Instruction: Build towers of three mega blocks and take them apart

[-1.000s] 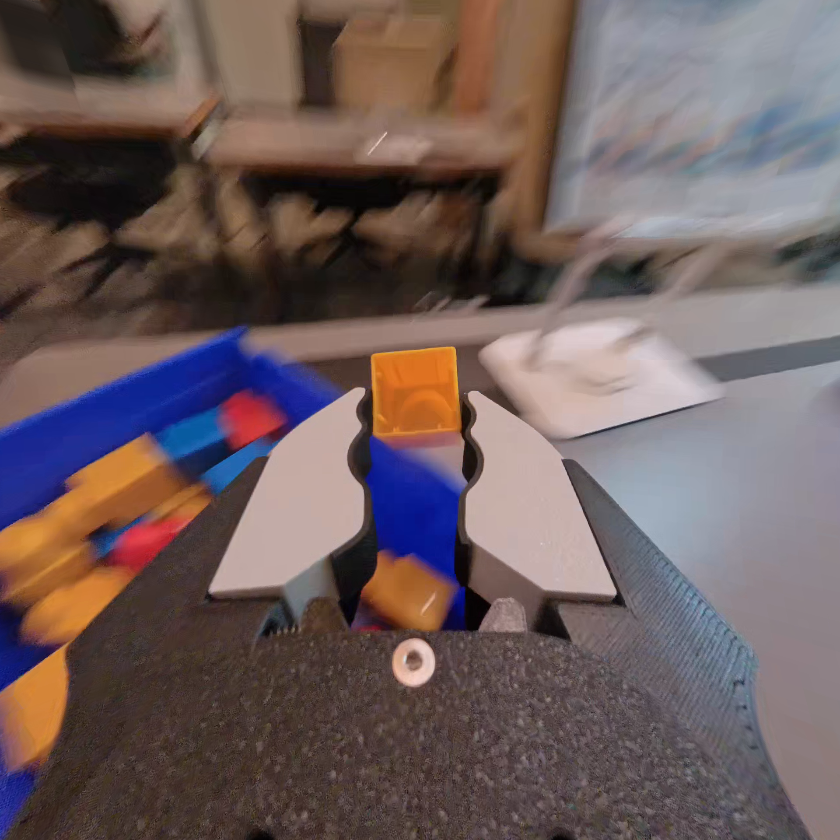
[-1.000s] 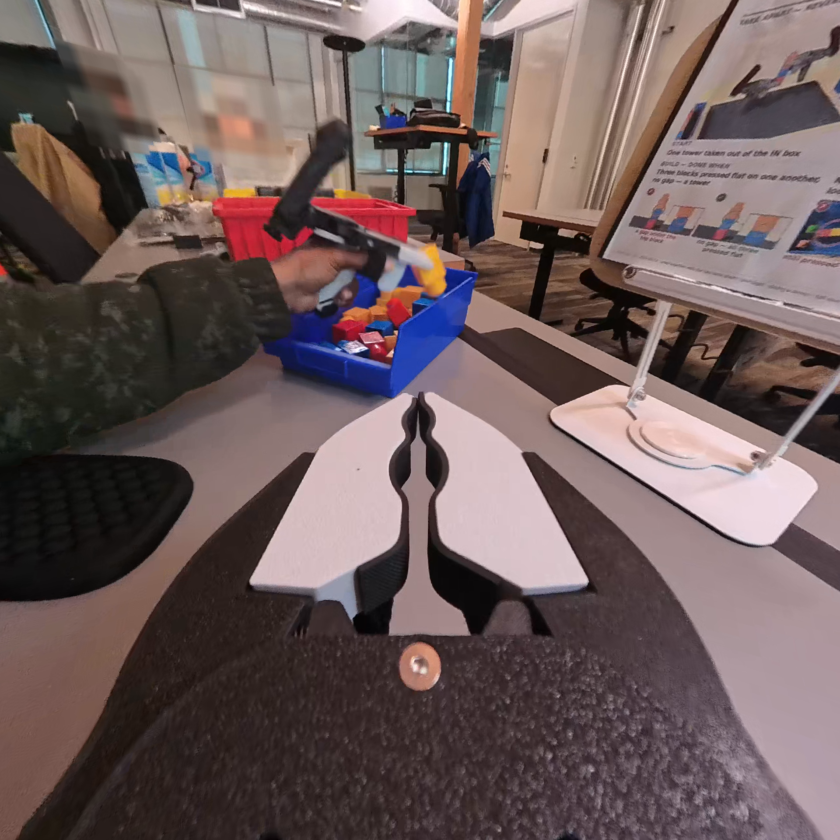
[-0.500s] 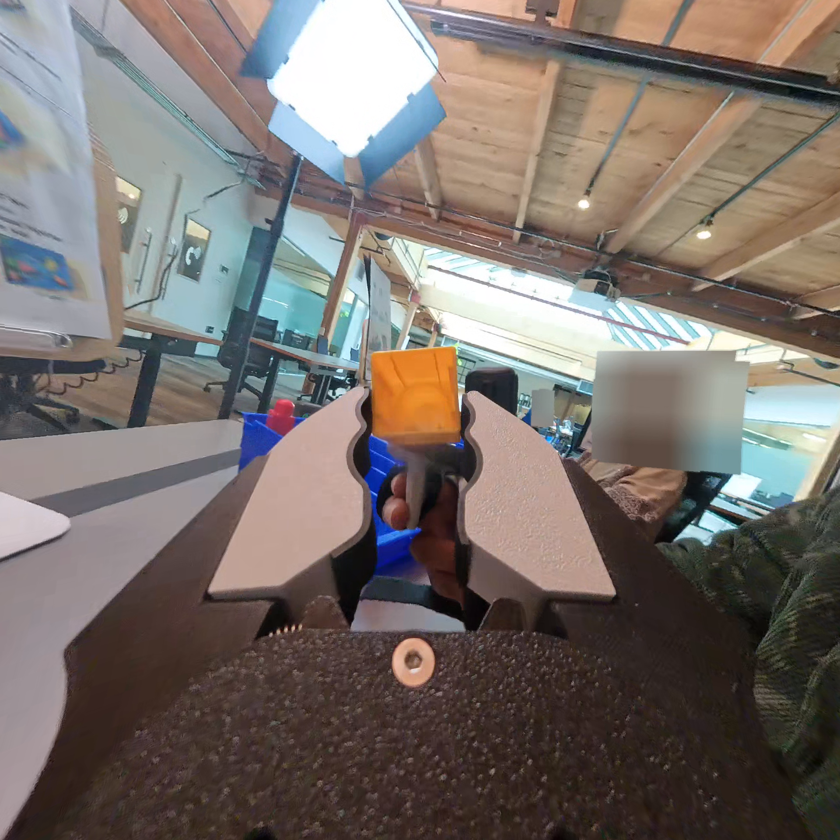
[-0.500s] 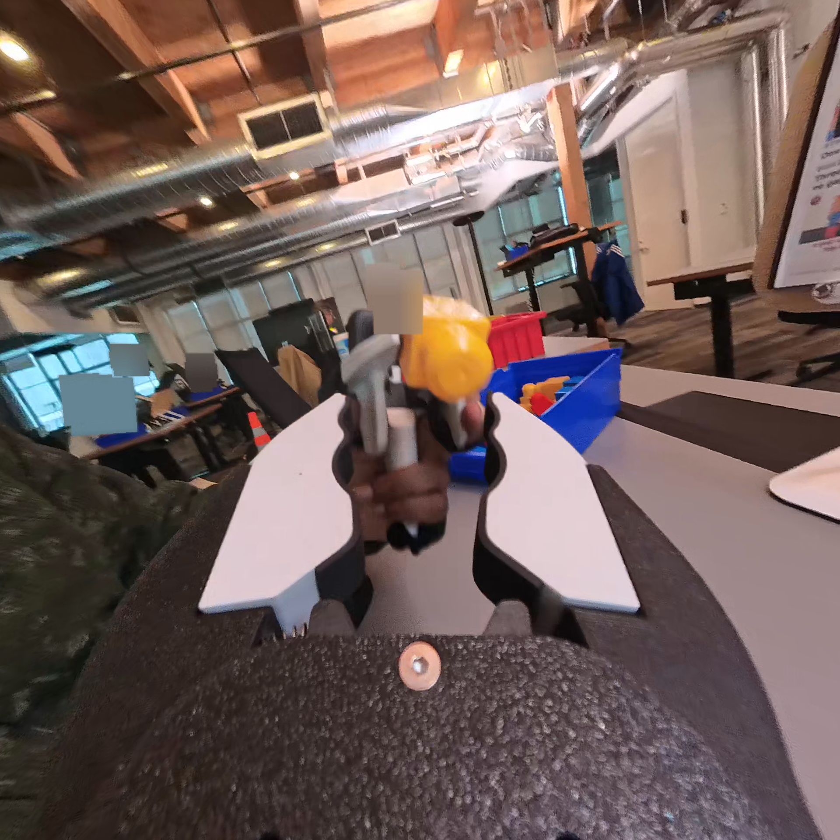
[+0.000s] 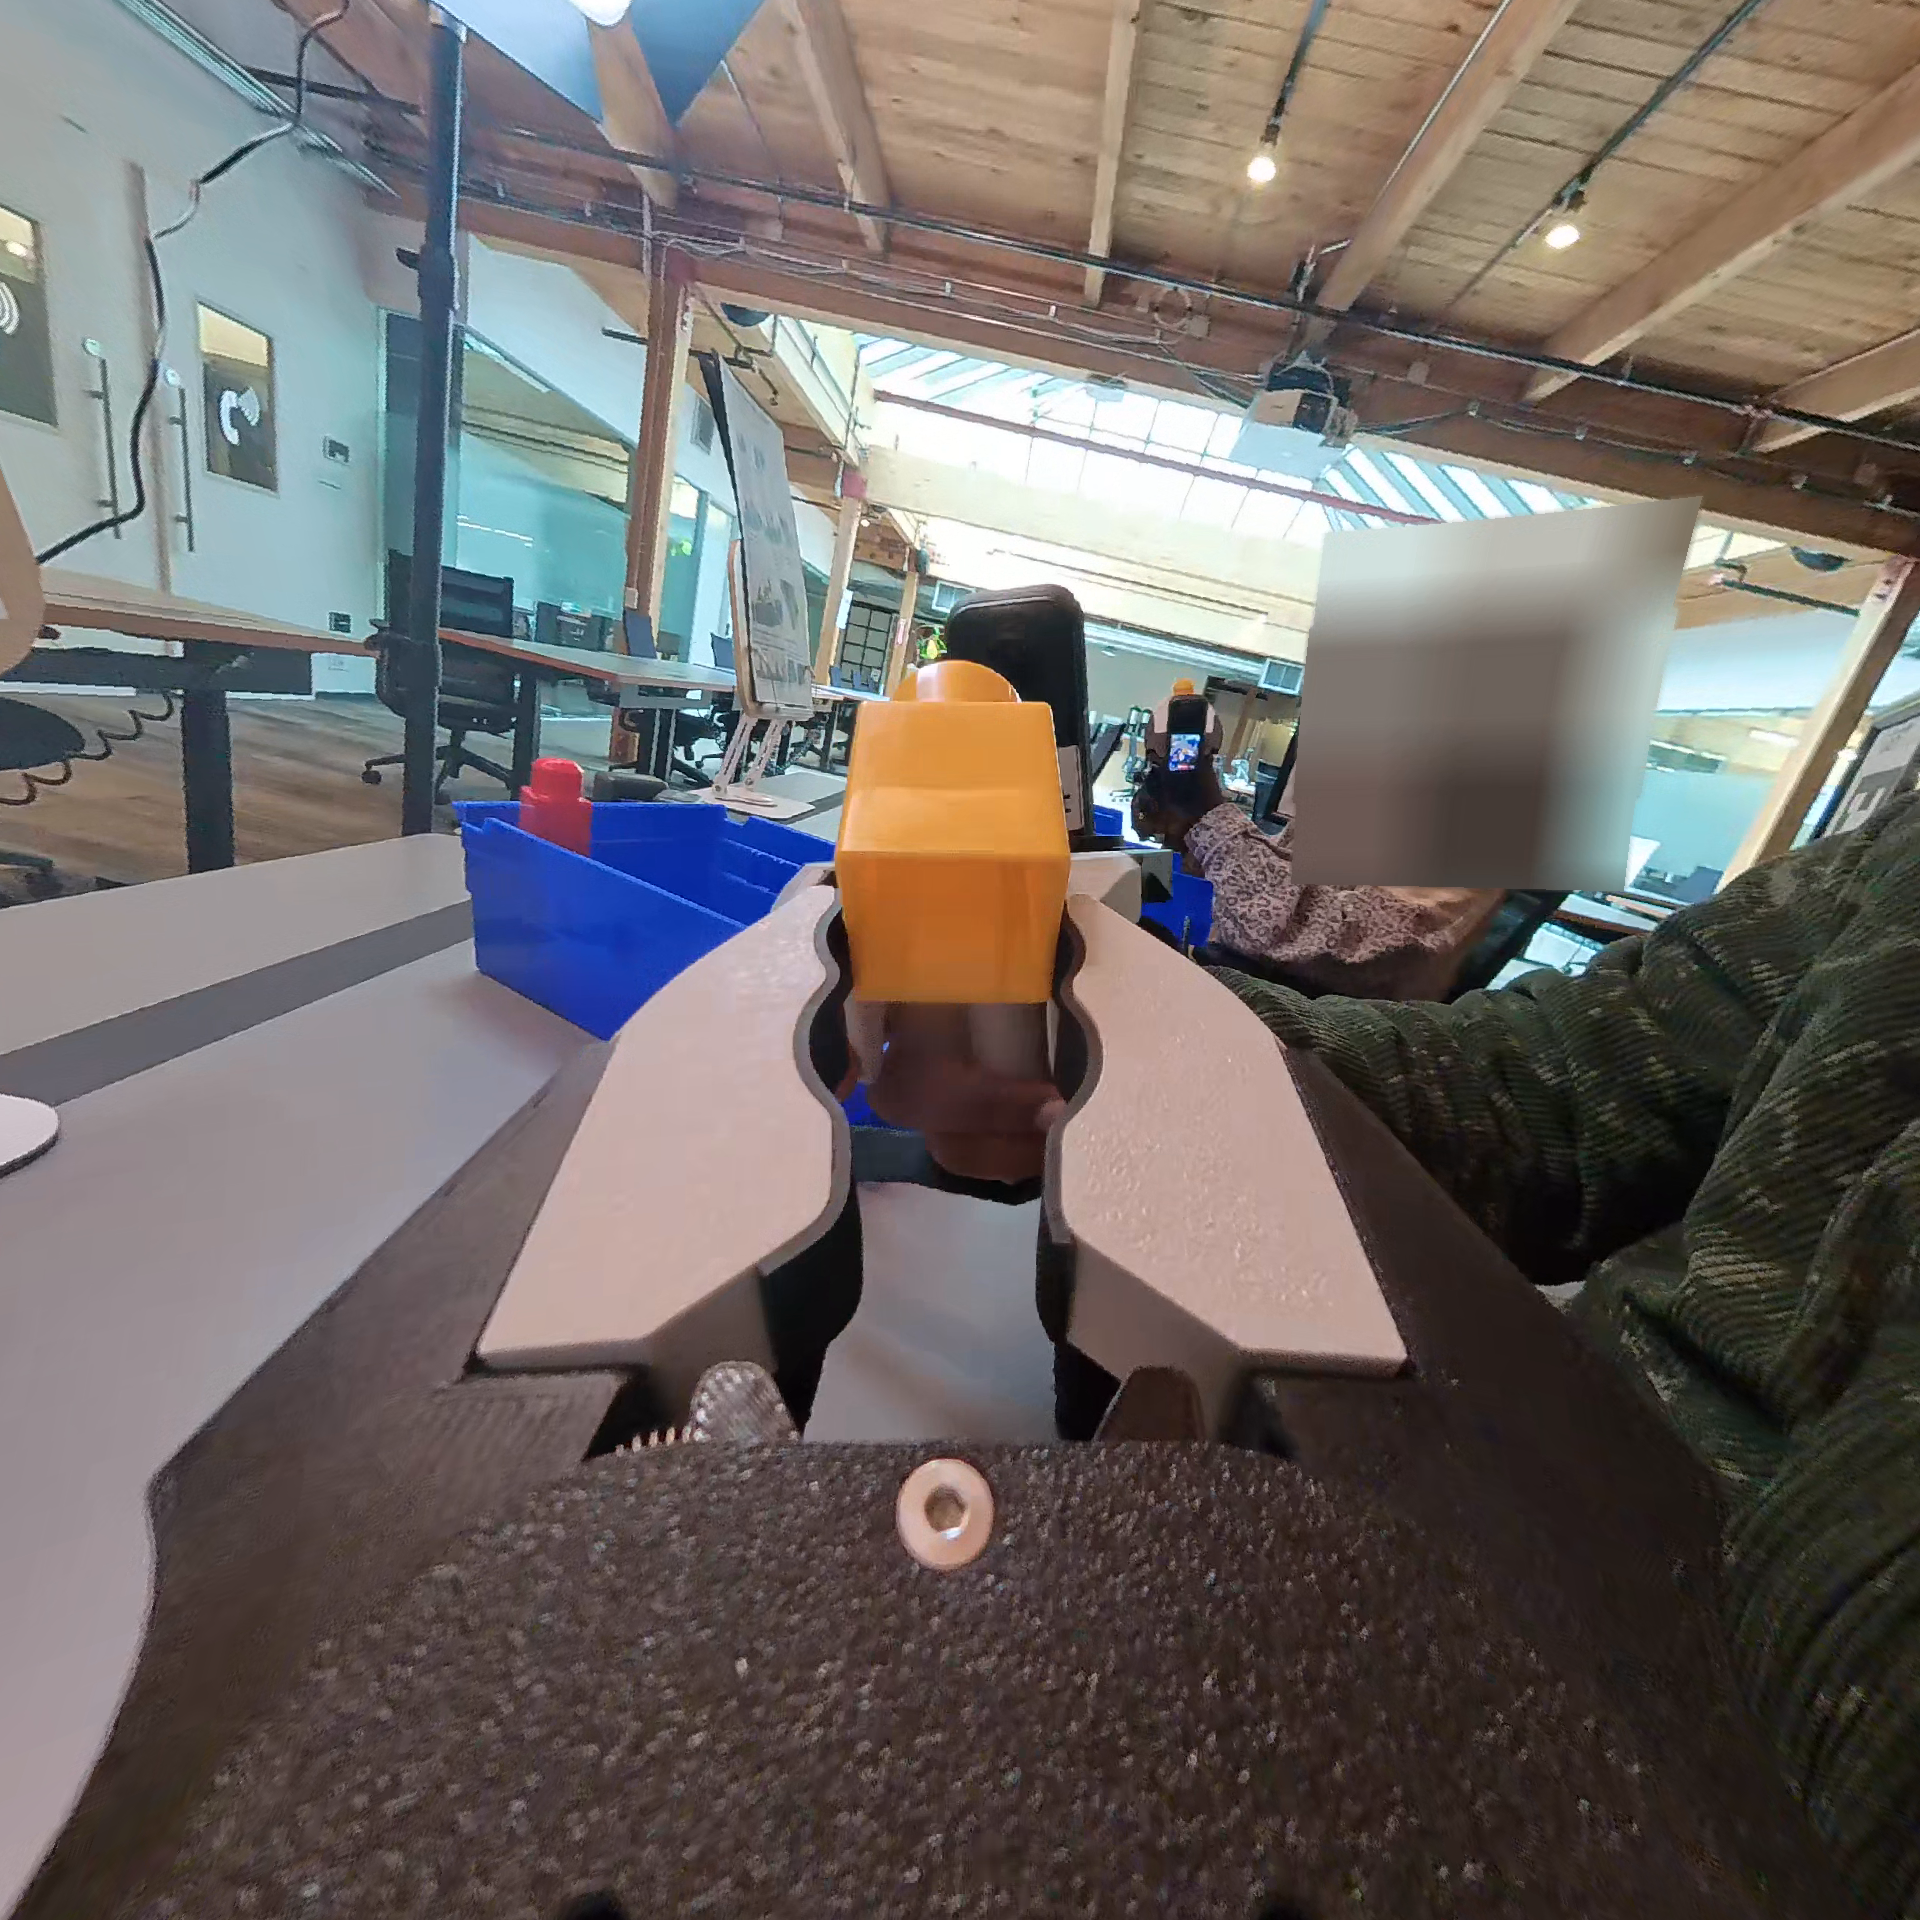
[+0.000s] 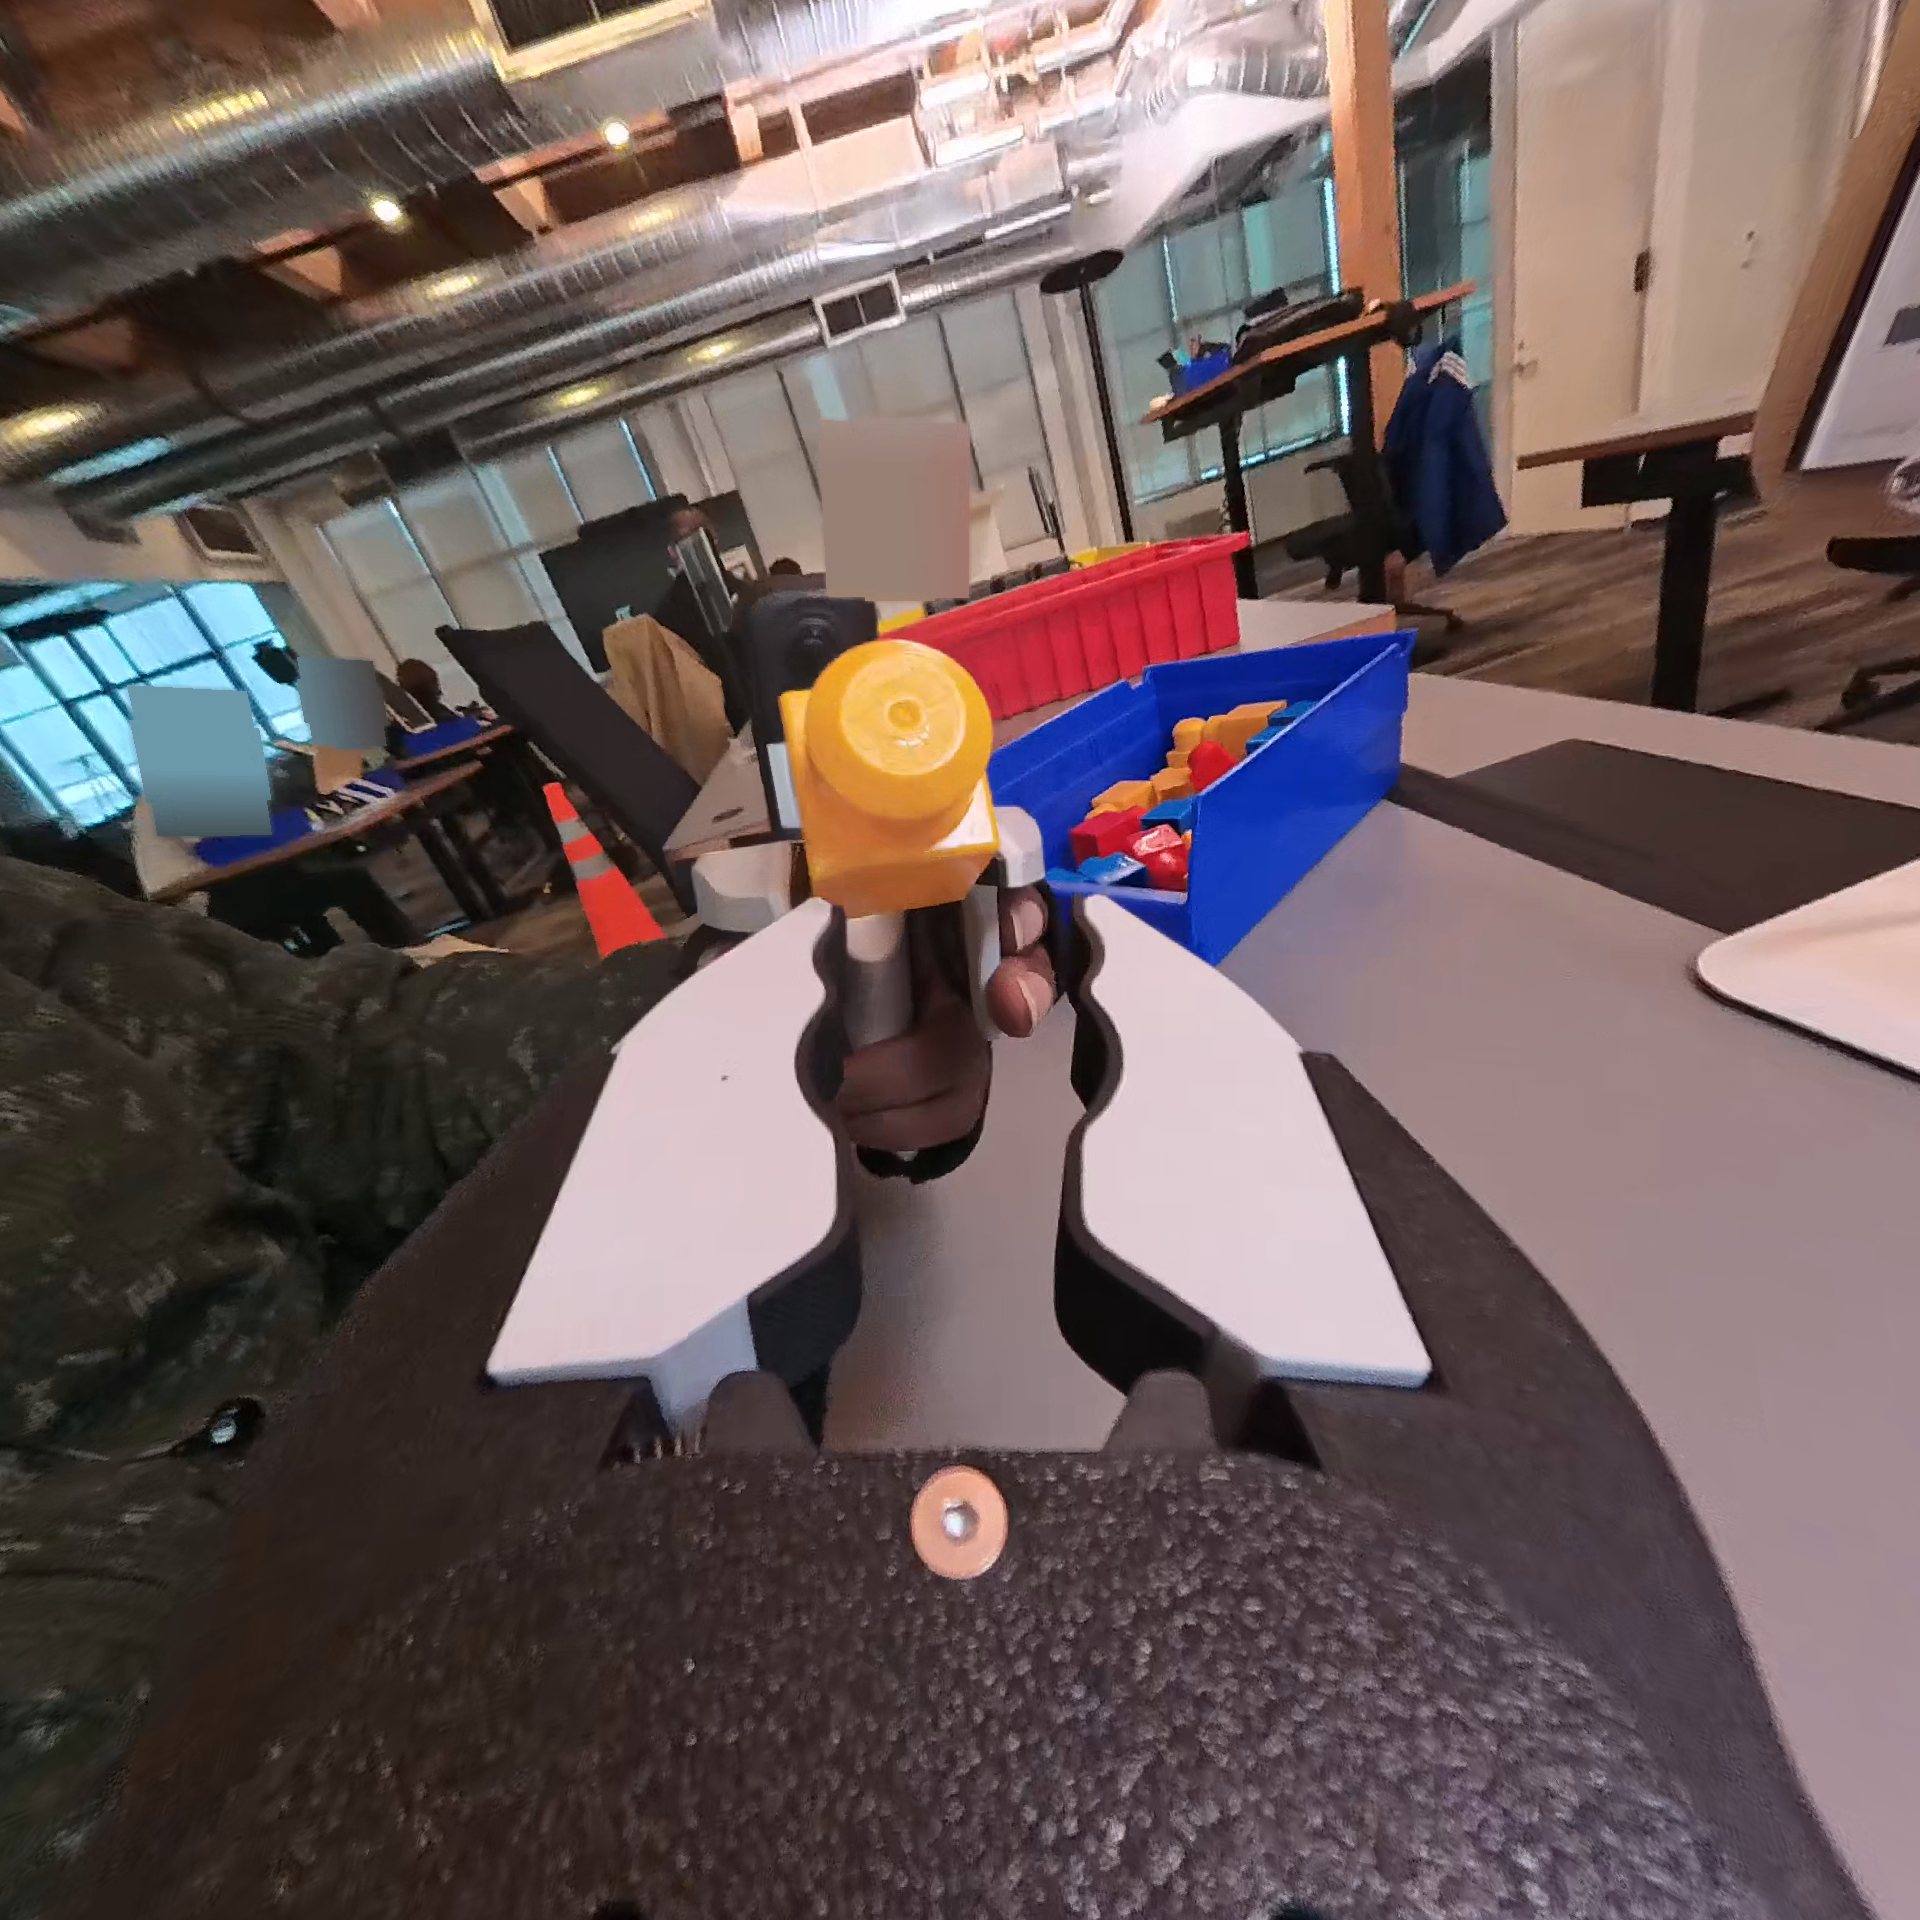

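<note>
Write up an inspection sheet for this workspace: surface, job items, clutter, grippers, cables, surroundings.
Surface: grey table with a darker strip.
Job's things: yellow block held in the air; blue bin of red, yellow and blue blocks on the table.
Clutter: white stand base at the table's edge.
Grippers: left gripper shut on the yellow block; right gripper open, facing it.
Cables: black cable on the far wall.
Surroundings: open office; desks, chairs, red bin, orange cone.

I count one orange plastic block (image 5: 951, 899) held aloft, two blue plastic bins (image 6: 1288, 790), one red ribbed crate (image 6: 1091, 623), one orange traffic cone (image 6: 608, 894).
</note>
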The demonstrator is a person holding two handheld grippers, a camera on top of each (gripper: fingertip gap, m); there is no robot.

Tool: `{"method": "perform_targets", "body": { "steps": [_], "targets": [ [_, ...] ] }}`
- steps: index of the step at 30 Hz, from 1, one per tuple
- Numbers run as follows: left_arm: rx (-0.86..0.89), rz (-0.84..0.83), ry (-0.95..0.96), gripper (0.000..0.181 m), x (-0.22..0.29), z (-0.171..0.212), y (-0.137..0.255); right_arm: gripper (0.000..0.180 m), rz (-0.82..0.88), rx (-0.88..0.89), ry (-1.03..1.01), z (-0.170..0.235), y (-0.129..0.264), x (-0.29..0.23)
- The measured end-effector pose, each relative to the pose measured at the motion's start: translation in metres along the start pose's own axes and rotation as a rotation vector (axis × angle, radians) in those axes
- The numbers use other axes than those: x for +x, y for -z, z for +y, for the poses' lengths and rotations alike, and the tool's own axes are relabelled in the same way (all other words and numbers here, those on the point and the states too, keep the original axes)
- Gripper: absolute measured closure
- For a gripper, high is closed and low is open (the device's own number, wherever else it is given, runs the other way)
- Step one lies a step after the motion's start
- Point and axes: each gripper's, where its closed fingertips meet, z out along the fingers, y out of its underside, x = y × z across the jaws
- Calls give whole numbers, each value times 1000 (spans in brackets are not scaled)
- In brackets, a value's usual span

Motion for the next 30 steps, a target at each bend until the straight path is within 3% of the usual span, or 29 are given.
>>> {"method": "perform_targets", "body": {
  "steps": [4, 16, 18, 25, 27, 30],
  "targets": [
    [-23, 26, -18, 145, 5, 5, -2, 157, -43, -36, 28, 6, -1, -8],
    [-13, 64, -52, 145, 11, 2, 2, 154, -137, 26, 23, -2, 2, -22],
    [-58, 32, -79, 145, 5, 10, 2, 142, -161, 67, 0, -10, 4, -25],
    [-105, 0, -94, 145, -4, 22, 3, 140, -54, -8, 101, -3, 2, -15],
    [-129, 39, -103, 145, 3, 27, 2, 128, -24, -10, 106, -4, 2, -10],
    [-186, 66, -110, 144, 9, 40, -3, 127, -58, -51, 81, 2, 2, -12]
  ]
}}
